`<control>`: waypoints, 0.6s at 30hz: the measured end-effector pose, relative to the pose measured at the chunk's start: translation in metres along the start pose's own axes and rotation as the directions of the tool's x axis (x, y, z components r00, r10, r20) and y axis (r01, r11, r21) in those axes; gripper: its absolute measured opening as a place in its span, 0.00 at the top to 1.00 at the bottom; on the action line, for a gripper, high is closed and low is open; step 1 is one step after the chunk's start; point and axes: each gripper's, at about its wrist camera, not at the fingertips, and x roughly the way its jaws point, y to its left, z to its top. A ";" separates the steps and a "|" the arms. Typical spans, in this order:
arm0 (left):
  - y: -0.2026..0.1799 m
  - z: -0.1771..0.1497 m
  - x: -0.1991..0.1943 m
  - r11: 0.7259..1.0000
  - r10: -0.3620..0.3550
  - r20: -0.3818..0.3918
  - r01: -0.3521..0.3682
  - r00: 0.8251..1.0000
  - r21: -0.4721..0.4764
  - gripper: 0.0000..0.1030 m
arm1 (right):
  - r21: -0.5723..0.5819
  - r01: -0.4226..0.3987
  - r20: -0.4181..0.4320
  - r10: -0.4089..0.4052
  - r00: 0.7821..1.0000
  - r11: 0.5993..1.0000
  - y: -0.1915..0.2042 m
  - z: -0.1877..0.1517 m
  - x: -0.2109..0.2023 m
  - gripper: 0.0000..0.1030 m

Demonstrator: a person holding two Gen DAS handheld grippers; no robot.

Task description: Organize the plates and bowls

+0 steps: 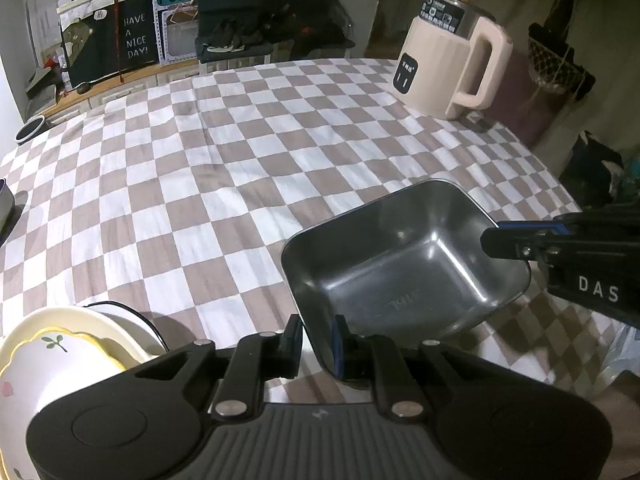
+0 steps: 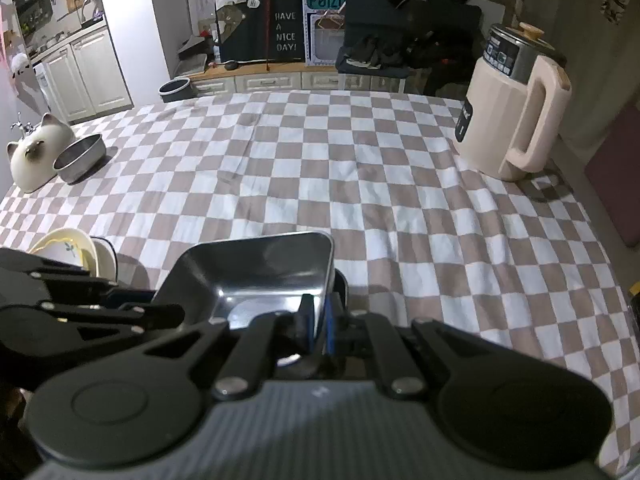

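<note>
your left gripper point(image 1: 316, 344) pinches the near wall of the square steel bowl point(image 1: 400, 264), one finger inside and one outside. your right gripper point(image 2: 318, 328) clamps the bowl's opposite rim the same way, its jaws nearly together on the thin metal. the bowl is tilted above the checkered tablecloth point(image 1: 208, 168), near the front edge; whether its underside touches the cloth you probably can't tell from here. stacked floral bowls point(image 1: 60, 344) sit just to its left. a round steel bowl point(image 2: 80, 158) and a cat-shaped jar point(image 2: 38, 156) stand far left, a cream kettle point(image 2: 512, 120) far right.
</note>
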 end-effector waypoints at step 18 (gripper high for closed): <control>-0.009 0.001 0.007 1.000 -0.008 -0.014 0.009 1.000 0.027 0.80 | -0.036 0.058 -0.082 -0.060 0.995 0.998 -0.003 0.001 0.021 0.92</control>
